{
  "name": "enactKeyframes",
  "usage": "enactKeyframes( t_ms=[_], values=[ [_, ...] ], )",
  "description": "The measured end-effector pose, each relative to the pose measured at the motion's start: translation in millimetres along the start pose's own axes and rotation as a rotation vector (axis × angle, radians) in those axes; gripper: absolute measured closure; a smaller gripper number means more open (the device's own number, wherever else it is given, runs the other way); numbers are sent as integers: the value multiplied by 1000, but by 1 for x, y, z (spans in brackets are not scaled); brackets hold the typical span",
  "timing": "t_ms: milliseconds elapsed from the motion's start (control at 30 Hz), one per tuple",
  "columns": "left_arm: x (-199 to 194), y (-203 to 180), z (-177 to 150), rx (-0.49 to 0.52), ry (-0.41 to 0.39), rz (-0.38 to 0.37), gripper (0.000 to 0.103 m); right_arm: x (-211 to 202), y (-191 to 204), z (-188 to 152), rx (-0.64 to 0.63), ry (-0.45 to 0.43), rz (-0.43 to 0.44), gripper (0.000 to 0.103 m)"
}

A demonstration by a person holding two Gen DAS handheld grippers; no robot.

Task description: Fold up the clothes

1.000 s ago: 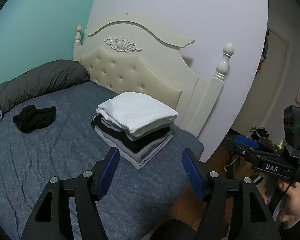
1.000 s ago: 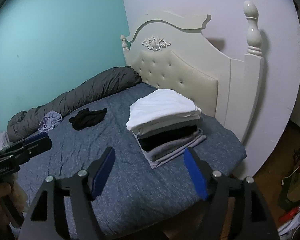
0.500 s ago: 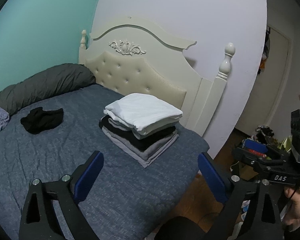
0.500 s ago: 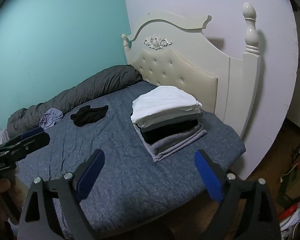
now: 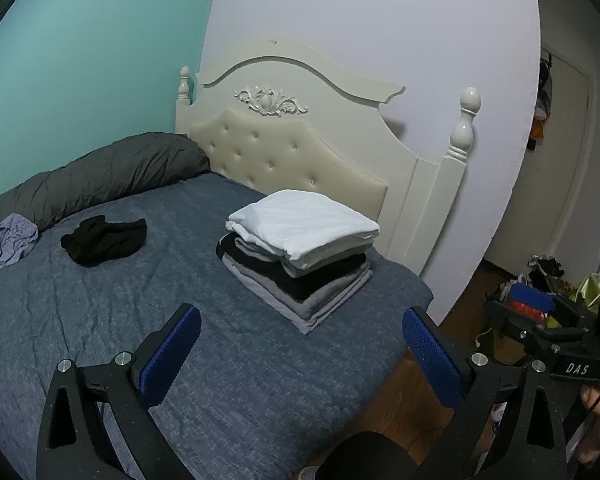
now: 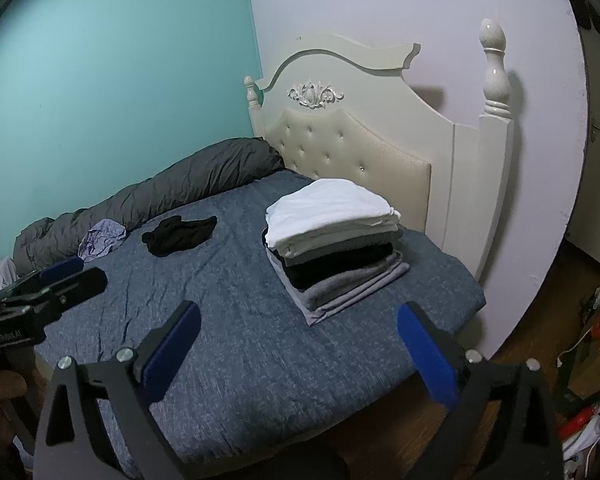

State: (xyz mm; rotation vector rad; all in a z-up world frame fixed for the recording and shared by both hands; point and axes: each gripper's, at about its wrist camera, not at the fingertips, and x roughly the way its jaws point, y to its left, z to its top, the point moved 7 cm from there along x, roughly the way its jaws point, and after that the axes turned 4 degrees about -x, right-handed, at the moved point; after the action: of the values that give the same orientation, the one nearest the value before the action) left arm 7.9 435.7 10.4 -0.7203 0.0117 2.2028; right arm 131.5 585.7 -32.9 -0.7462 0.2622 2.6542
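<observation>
A neat stack of folded clothes (image 5: 300,256), white on top over black and grey, sits on the blue bed near the headboard; it also shows in the right wrist view (image 6: 334,240). A crumpled black garment (image 5: 104,240) (image 6: 180,234) and a crumpled lavender garment (image 5: 10,242) (image 6: 102,238) lie loose further left. My left gripper (image 5: 300,344) is open and empty, held back above the bed's near part. My right gripper (image 6: 300,344) is open and empty, likewise short of the stack.
A rolled dark grey duvet (image 5: 92,180) lies along the teal wall. The cream headboard (image 5: 300,136) stands behind the stack. The bed's edge (image 5: 416,292) drops to a wood floor with clutter (image 5: 540,280) on the right.
Both grippers have opened wider and pulled back from the stack, which now looks smaller and further off. The clothes have not moved.
</observation>
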Motion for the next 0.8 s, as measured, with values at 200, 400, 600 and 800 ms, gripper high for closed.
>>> enactKeyframes(
  t_ms=[200, 400, 600, 800],
  values=[
    [-6, 1, -4, -3, 2, 2, 0, -1, 5, -11, 6, 12, 7, 3],
    [-11, 0, -6, 1, 9, 7, 0, -3, 7, -18, -2, 17, -3, 3],
    [-13, -2, -9, 8, 13, 13, 0, -6, 3, -21, 21, 14, -17, 2],
    [-9, -2, -13, 3, 25, 17, 0, -6, 0, -23, 33, 16, -16, 1]
  ],
)
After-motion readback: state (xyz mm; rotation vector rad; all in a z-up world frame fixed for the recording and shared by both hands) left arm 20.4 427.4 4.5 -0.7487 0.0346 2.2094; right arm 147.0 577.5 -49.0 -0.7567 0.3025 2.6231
